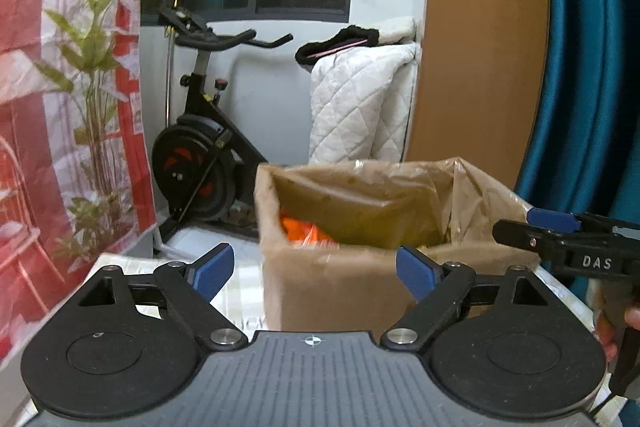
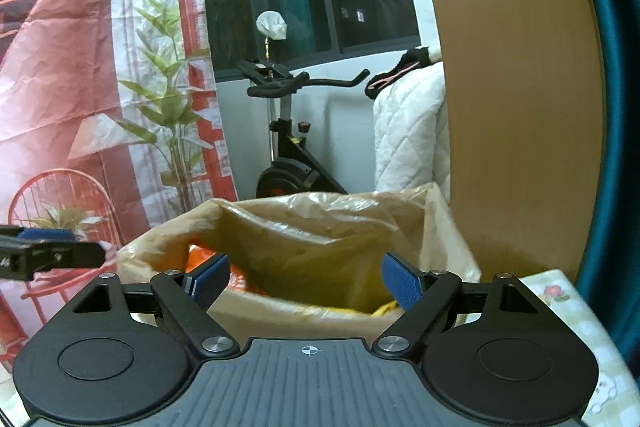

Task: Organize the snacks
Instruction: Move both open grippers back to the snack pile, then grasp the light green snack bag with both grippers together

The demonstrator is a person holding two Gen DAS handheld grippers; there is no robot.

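Both grippers empty above the lined box [image 1: 336,279]

Left gripper [image 1: 315,269] and right gripper [image 2: 305,281] spread wide — reach inside for the orange packet [image 1: 304,231], avoiding the liner.

left wrist: close, level, faces lined cardboard box [image 1: 340,267] from front-left | right wrist: close, slightly above box [image 2: 320,239], front-right | shared: box, exercise bike [image 1: 200,147], printed backdrop [image 2: 100,87]

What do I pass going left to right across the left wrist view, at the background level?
Red-and-white printed backdrop → exercise bike → white quilted blanket → wooden panel → teal curtain. The lined cardboard box stands nearer, in front of the blanket.
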